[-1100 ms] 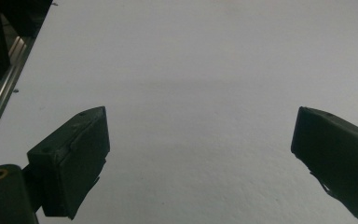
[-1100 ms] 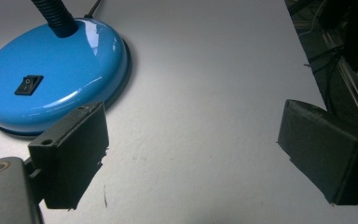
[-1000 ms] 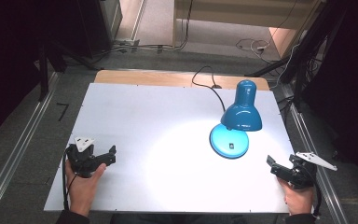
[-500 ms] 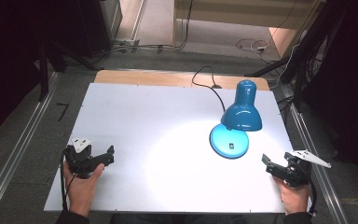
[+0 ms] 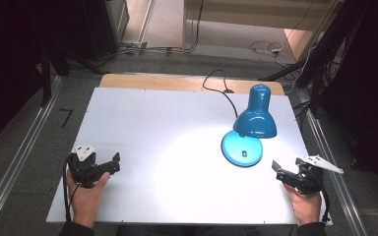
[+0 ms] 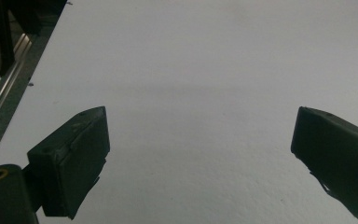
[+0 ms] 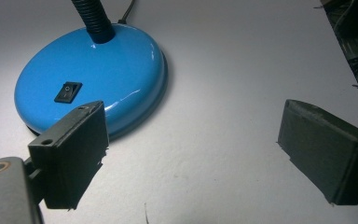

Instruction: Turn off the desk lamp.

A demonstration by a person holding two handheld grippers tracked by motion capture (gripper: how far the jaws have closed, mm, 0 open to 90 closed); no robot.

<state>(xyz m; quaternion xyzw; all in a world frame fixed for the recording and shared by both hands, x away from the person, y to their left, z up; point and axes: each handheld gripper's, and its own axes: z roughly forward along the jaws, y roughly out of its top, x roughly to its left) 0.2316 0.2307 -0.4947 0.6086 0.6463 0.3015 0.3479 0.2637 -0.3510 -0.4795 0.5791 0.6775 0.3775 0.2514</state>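
- The white table [image 5: 152,123] takes up the middle of the high view, a pool of light lying on it just left of centre-right.
- The blue desk lamp [image 5: 253,118] stands at the right of the table, lit; its shade leans toward the upper right over its round base [image 5: 242,150], and its black cord [image 5: 216,83] runs off toward the top edge.
- The right gripper [image 5: 288,173] sits at the lower right of the high view, near the base and apart from it, jaws spread wide and empty. The base lies up and to the left of it.
- In the right gripper view the base [image 7: 91,84] fills the upper left, with the black rocker switch [image 7: 68,91] on its top just above the left-hand jaw. The base is round, with no long axis to line up on.
- The left gripper [image 5: 109,166] rests at the lower left, well apart from the lamp, jaws wide and holding nothing; its own view looks on bare table [image 6: 191,70].
- The right hand is the nearer by far, so I judge that a reach to the switch falls to it.
- No containers are on the table.
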